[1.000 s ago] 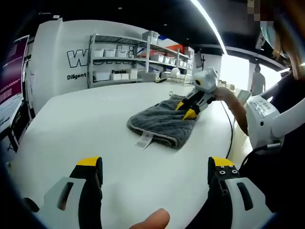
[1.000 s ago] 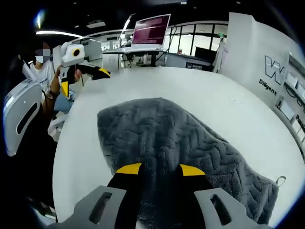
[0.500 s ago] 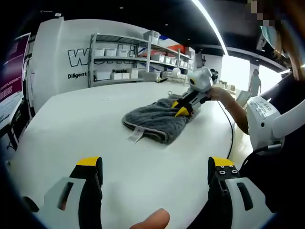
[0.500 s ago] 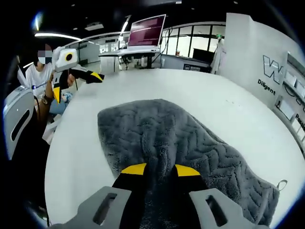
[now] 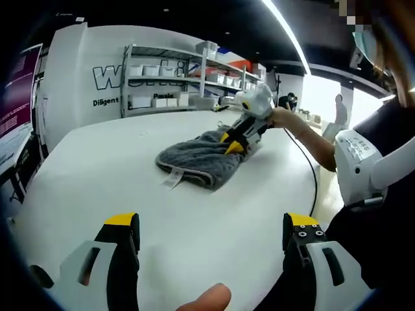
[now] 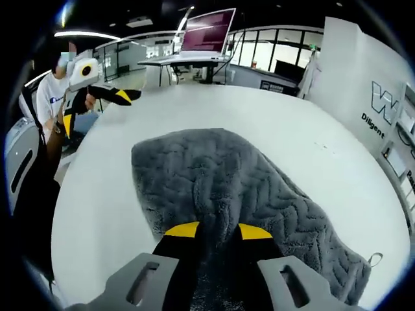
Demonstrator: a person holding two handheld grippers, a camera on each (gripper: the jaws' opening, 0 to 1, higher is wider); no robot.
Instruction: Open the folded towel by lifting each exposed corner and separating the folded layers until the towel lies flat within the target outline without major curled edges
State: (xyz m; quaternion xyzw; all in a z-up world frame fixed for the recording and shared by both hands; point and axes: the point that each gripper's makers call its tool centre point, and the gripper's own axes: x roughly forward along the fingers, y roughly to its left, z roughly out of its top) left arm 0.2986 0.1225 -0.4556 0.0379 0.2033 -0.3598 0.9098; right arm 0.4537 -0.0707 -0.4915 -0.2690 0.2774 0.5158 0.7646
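The grey towel [image 6: 227, 188] lies folded and bunched near the middle of the white table [image 5: 104, 168], so most of the unfolding looks left to do. The right gripper [image 6: 217, 231] is clenched on a ridge of its cloth; the left gripper [image 5: 211, 233] hangs released, well apart, above bare table

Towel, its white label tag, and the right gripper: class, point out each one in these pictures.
towel [image 6: 214, 175], right gripper view, middle of the quilted top layer.
label tag [image 5: 172, 177], left gripper view, centre of the white tag.
right gripper [image 6: 217, 231], right gripper view, midway between its yellow tips.
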